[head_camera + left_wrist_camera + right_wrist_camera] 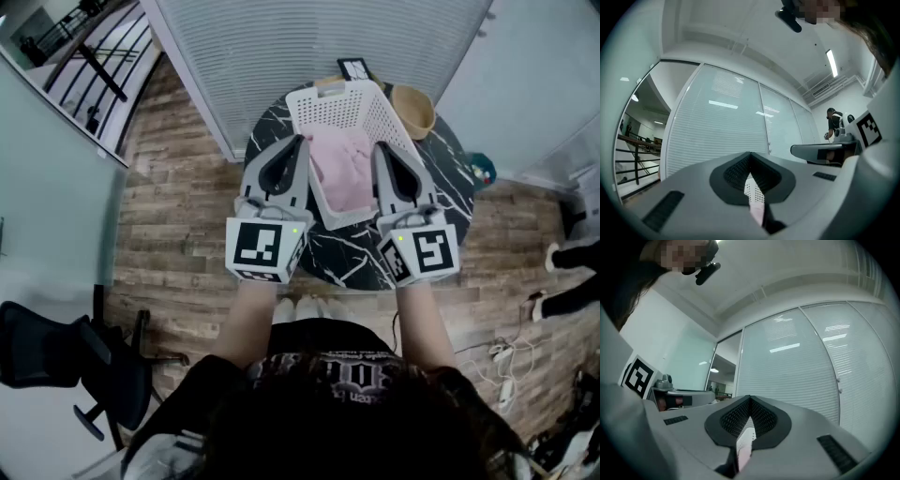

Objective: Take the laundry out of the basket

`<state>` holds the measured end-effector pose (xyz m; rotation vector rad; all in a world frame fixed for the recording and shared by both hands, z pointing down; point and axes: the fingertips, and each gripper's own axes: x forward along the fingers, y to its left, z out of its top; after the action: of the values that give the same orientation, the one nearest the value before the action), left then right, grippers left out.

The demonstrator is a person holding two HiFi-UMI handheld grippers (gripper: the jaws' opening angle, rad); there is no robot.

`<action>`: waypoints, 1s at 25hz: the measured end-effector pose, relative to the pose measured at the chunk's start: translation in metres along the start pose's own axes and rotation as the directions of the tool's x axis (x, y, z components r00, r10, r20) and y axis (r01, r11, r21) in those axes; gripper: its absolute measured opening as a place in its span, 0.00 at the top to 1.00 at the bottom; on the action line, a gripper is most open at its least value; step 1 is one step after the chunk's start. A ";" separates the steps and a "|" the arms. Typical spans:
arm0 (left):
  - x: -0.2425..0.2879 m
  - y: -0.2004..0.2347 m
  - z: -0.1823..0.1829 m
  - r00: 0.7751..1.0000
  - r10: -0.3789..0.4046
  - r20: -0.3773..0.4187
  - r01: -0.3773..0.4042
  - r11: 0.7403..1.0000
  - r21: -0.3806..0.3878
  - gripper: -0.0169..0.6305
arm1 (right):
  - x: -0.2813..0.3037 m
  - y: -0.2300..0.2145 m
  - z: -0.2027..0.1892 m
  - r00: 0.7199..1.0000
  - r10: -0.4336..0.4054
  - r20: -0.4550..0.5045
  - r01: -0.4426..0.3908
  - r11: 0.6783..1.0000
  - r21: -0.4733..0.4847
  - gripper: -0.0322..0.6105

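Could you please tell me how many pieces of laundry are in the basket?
1: a pink cloth lying in the near half of the white basket; more may be hidden beneath it.

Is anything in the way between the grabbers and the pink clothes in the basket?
Nothing visible. The pink laundry lies uncovered in the open white basket, between the left gripper and right gripper; only the basket's walls surround it.

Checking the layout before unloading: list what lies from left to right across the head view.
Black office chair → left gripper → pink laundry in the white basket → right gripper.
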<state>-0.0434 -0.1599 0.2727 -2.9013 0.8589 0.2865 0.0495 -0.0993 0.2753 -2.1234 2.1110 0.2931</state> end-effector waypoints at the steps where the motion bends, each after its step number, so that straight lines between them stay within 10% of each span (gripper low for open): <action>1: 0.000 0.001 0.000 1.000 0.002 0.001 -0.002 1.000 0.000 0.97 | 0.000 0.000 0.000 1.000 -0.002 -0.001 0.002 1.000 -0.002 0.91; 25: -0.006 0.012 0.000 0.998 -0.057 -0.011 0.057 0.998 -0.010 0.97 | 0.012 0.004 0.000 1.000 0.019 -0.018 -0.019 1.000 -0.013 0.90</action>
<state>-0.0548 -0.1663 0.2732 -2.9336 0.7771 0.2707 0.0459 -0.1114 0.2728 -2.1223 2.1460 0.2910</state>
